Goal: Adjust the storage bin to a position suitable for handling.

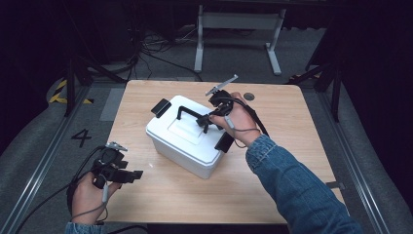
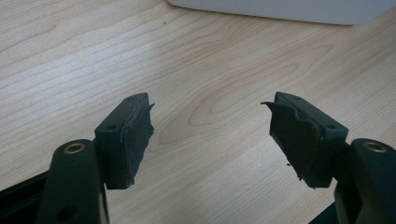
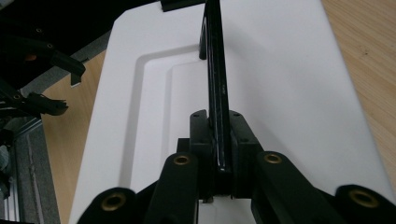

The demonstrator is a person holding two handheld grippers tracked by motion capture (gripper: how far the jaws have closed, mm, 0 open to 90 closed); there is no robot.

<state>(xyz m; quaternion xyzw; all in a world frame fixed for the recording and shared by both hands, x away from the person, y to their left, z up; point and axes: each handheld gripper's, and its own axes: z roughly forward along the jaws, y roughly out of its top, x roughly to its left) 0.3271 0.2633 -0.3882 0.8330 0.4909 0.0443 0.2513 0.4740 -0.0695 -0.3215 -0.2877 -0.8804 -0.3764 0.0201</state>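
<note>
A white lidded box (image 1: 182, 146) sits in the middle of the wooden table, with black side latches (image 1: 160, 106) and a black handle (image 1: 189, 111) raised on its lid. My right gripper (image 1: 208, 119) is shut on the near end of that handle; in the right gripper view the thin black handle (image 3: 216, 70) runs upright between the closed pads (image 3: 201, 135) above the white lid (image 3: 280, 79). My left gripper (image 1: 132, 175) hangs open over bare tabletop at the front left, apart from the box. The left gripper view shows its pads (image 2: 130, 135) wide apart over wood grain, the box's edge (image 2: 289, 10) beyond.
The table (image 1: 234, 195) has free wood at the front and right. A small dark round cap (image 1: 249, 96) lies near the far right. A metal stand (image 1: 236, 22) and cables lie on the floor beyond the far edge. A "4" is marked on the floor at left.
</note>
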